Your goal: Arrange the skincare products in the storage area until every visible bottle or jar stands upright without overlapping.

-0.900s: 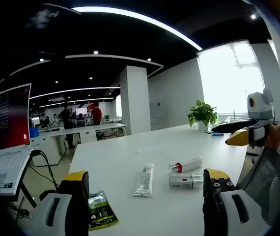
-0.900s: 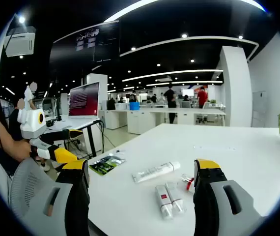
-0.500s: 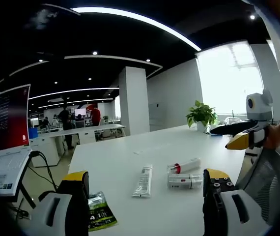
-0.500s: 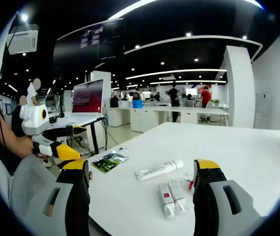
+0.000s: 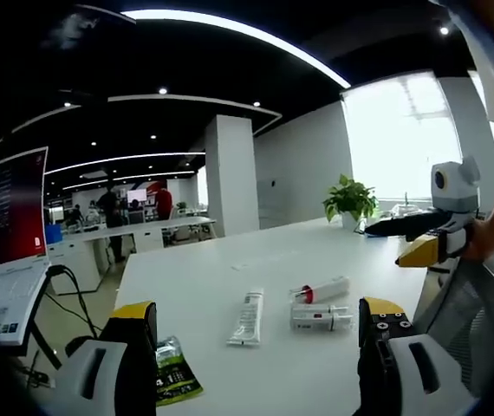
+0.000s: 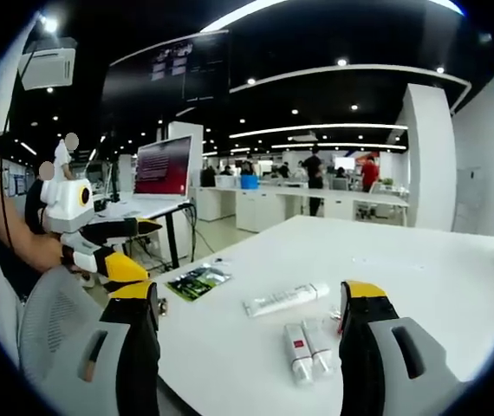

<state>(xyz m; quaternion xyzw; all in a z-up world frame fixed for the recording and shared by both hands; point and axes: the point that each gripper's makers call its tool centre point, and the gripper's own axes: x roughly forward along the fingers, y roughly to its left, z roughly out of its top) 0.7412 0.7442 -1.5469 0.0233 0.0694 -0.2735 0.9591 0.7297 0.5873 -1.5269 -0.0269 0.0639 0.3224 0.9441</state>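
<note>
Two grippers' jaws apart, empty, white table (image 5: 230, 269) with lying tubes (image 5: 245, 317), open office, potted plant (image 5: 346, 199).

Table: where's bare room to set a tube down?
The far stretch of the white table toward the potted plant is bare. So is the strip between the green sachet and the long white tube. Crowded: the small tubes clustered right of it.

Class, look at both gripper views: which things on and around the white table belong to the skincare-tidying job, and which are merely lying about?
Belong to the job:
white tube
red-capped tube
pair of small tubes
left tongs and right tongs, both open

Lying about:
green sachet
potted plant
laptop
mesh chair
</note>
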